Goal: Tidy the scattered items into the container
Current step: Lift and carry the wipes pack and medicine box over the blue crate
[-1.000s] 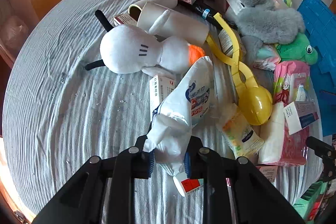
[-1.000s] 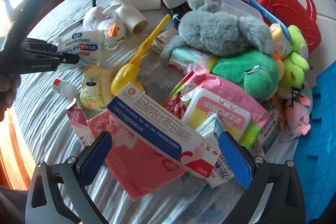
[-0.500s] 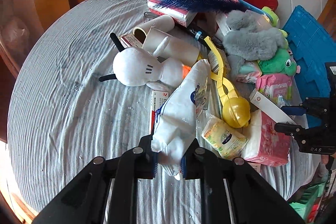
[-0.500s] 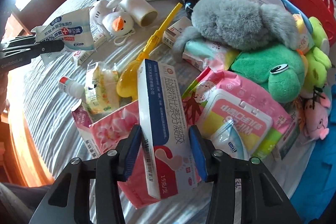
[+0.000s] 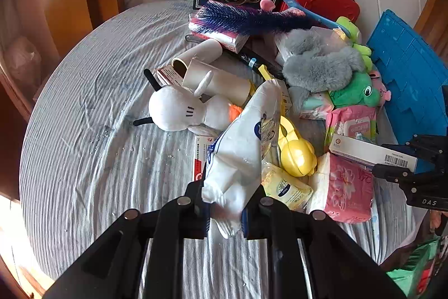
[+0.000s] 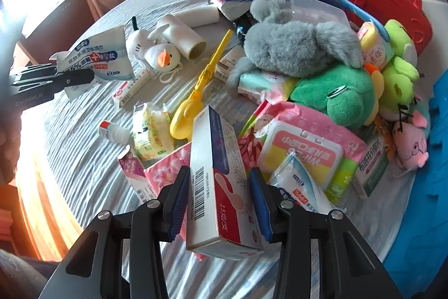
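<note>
Fingers (image 5: 201,203) of your left gripper (image 5: 224,210) are pinched on the crumpled tail of the white wipes pack (image 5: 243,147), so it hangs clear of the table (image 5: 84,145), ready to carry. From this wrist, the blue container (image 5: 411,91) waits at the far right, beyond the plush pile.

On the right wrist, your right gripper (image 6: 221,205) clamps the ointment box (image 6: 217,187) across its narrow sides, lifted off the pink tissue pack (image 6: 165,170). That grip looks firm; the container's blue edge (image 6: 436,131) lies just right.
</note>
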A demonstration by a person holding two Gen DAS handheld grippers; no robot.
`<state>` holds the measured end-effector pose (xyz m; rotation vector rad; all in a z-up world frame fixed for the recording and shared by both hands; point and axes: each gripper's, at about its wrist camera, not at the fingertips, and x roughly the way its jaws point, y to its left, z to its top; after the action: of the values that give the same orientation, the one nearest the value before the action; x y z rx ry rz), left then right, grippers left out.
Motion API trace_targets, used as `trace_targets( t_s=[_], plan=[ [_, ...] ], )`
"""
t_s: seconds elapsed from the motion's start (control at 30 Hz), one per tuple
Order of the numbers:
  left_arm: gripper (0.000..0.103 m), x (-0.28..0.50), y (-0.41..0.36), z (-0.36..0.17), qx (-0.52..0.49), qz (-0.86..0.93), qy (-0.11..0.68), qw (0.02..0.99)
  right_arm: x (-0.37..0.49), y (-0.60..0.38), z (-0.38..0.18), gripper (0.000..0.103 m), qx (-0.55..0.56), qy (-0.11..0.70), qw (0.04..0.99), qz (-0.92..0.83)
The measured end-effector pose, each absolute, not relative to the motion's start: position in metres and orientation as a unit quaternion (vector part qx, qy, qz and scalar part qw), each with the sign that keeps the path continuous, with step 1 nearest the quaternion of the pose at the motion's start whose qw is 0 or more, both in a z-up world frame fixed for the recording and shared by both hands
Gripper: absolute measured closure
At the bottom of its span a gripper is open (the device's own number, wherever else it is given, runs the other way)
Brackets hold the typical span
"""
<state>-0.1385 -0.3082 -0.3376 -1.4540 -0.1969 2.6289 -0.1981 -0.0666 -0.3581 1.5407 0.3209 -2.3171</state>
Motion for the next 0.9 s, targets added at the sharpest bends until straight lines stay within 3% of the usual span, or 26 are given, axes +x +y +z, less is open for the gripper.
trace_targets(
  t_s=[0.07,0.13,0.53,0.9],
  plan=[
    [0.088,-0.137,-0.306,-0.334,-0.479,0.873,-0.064,0.068,-0.195,-0.065,-0.353,0.064,0.537,0.11,0.166,-0.82],
    [0.088,-0.136,-0.304,-0.331,-0.477,0.874,-0.062,0.07,-0.192,-0.063,-0.347,0.081,0.532,0.104,0.161,-0.825],
    [0.088,-0.133,-0.294,-0.307,-0.463,0.882,-0.047,0.075,-0.177,-0.044,-0.316,0.081,0.513,0.077,0.137,-0.844],
    [0.088,-0.123,-0.274,-0.253,-0.438,0.897,-0.018,0.064,-0.151,-0.035,-0.247,0.081,0.467,0.052,0.114,-0.875]
  ],
)
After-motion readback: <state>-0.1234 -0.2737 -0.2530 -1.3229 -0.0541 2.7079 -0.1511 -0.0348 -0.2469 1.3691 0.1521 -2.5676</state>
